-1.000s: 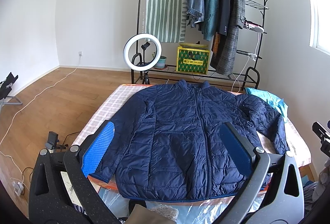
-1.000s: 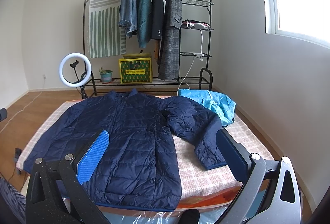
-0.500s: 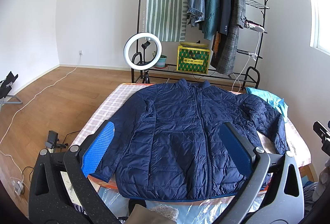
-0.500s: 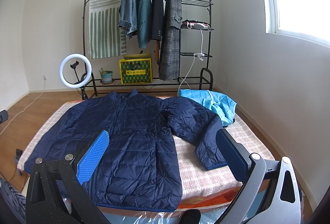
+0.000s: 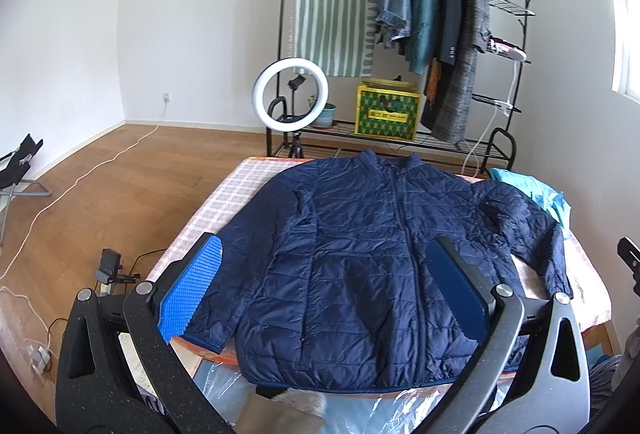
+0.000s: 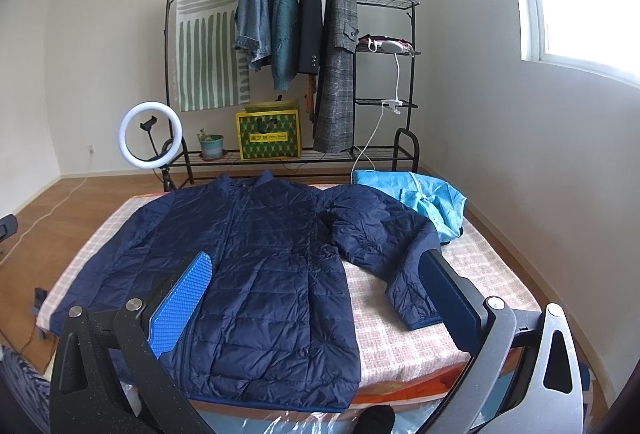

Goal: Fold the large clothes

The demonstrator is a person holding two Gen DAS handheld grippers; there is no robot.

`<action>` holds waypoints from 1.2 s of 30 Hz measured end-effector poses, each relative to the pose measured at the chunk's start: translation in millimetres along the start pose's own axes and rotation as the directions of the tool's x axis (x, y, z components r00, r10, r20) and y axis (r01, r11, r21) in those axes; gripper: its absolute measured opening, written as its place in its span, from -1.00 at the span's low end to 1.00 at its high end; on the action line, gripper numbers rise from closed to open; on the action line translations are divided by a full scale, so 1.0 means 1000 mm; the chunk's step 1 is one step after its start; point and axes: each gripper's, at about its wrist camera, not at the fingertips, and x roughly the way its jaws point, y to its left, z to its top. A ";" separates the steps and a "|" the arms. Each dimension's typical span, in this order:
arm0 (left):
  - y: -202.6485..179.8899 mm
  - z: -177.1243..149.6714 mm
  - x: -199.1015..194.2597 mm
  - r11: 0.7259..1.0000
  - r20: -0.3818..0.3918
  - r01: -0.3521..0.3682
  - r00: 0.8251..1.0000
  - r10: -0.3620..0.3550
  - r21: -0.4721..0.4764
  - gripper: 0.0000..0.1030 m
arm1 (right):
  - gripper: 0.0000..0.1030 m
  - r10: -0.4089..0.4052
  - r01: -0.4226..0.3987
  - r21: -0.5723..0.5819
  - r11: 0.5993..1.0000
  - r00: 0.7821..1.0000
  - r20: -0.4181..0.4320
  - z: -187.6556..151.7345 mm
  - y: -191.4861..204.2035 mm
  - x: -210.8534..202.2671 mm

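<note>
Jacket (image 5: 360, 254) lies flat on the bed (image 6: 420, 330), beyond both claws, left claw (image 5: 320, 294) and right claw (image 6: 316, 298) spread, empty.

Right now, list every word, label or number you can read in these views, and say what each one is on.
Yellow box on the rack's bottom shelf: a printed label, characters and small lettering, too blurred to quote.
Navy jacket: no text visible.
Light blue garment: no text visible.
Nothing else carries legible writing.
</note>
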 end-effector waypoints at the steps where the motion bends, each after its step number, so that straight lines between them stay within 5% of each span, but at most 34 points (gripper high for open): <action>1: 0.006 -0.001 0.004 1.000 -0.010 -0.010 1.000 0.010 -0.013 1.00 | 1.00 0.009 -0.009 -0.001 1.000 1.000 -0.001 0.001 0.002 0.002; 8: 0.055 -0.017 0.040 0.980 -0.114 0.043 0.991 -0.066 -0.192 0.96 | 0.99 0.124 -0.124 0.015 0.992 0.992 -0.006 0.009 0.005 0.024; 12: 0.088 -0.031 0.063 0.935 -0.147 0.079 0.980 -0.137 -0.346 0.71 | 0.99 0.215 -0.215 0.017 0.977 0.977 -0.002 0.016 0.011 0.045; 17: 0.136 -0.048 0.098 0.881 -0.227 0.001 0.966 -0.123 -0.473 0.59 | 0.99 0.277 -0.277 0.000 0.961 0.961 0.019 0.023 0.021 0.073; 23: 0.214 -0.099 0.129 0.757 -0.325 -0.152 0.942 -0.084 -0.635 0.39 | 0.99 0.375 -0.373 0.040 0.927 0.923 -0.082 0.023 0.039 0.123; 27: 0.252 -0.154 0.147 0.611 -0.385 -0.208 0.907 -0.172 -0.763 0.39 | 0.99 0.424 -0.414 0.098 0.905 0.897 -0.126 0.015 0.049 0.146; 31: 0.264 -0.189 0.162 0.521 -0.407 -0.250 0.888 -0.212 -0.816 0.39 | 0.99 0.445 -0.434 0.100 0.896 0.881 -0.159 0.006 0.064 0.156; 33: 0.270 -0.203 0.170 0.481 -0.403 -0.254 0.884 -0.236 -0.839 0.39 | 0.99 0.449 -0.441 0.085 0.894 0.879 -0.161 0.006 0.070 0.155; 36: 0.267 -0.207 0.181 0.486 -0.406 -0.252 0.881 -0.243 -0.837 0.39 | 0.99 0.437 -0.434 0.048 0.899 0.888 -0.144 0.008 0.076 0.151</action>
